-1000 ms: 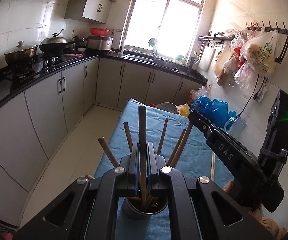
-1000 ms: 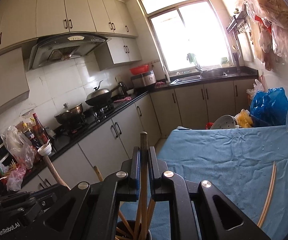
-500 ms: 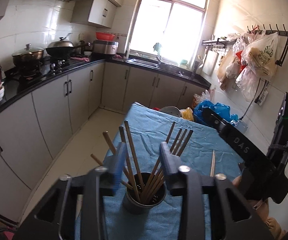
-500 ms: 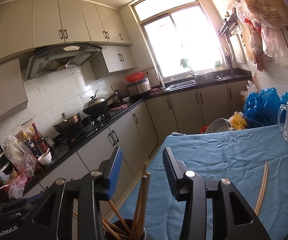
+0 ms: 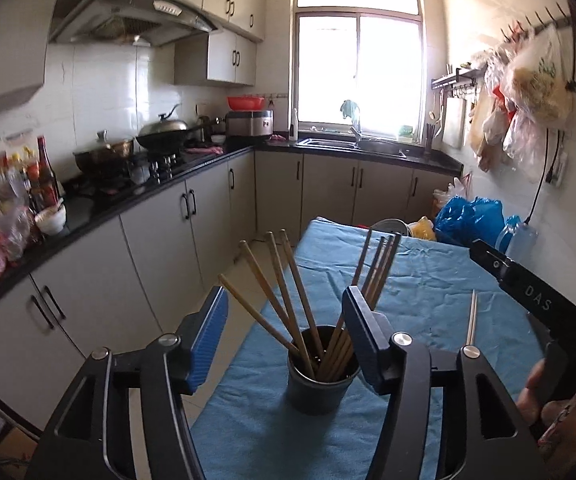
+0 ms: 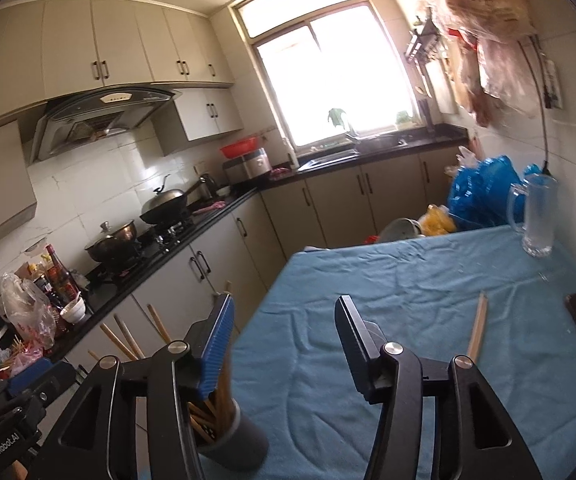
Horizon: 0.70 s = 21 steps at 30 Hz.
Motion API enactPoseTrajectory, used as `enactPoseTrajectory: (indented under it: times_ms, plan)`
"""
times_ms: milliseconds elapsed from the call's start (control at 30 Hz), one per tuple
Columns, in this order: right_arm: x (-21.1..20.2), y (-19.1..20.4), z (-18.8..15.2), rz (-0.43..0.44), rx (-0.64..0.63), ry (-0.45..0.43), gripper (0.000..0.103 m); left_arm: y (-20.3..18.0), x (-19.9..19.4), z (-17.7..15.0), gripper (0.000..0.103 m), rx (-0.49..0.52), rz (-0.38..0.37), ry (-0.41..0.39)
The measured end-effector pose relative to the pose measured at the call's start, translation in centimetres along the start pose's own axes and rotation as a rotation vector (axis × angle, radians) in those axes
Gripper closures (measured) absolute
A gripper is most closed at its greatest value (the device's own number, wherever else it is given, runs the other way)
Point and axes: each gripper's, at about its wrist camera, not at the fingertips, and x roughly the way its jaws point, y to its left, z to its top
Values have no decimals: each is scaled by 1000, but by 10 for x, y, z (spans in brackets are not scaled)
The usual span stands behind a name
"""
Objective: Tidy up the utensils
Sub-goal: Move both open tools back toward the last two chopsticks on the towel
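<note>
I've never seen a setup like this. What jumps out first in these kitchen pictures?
Most striking is the dark cup bristling with wooden chopsticks, standing on the blue tablecloth right before the left hand-held gripper, whose blue-padded jaws are opening with nothing pressed between them. A loose pair of chopsticks lies on the cloth ahead of the right hand-held gripper, also opening.
</note>
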Motion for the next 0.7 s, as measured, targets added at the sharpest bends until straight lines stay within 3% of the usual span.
enactPoseTrajectory:
  times_ms: [700]
  plan:
    - [-60,-78,-25,-125,101,8,41,-65,-32,-19,35,132,-69,0]
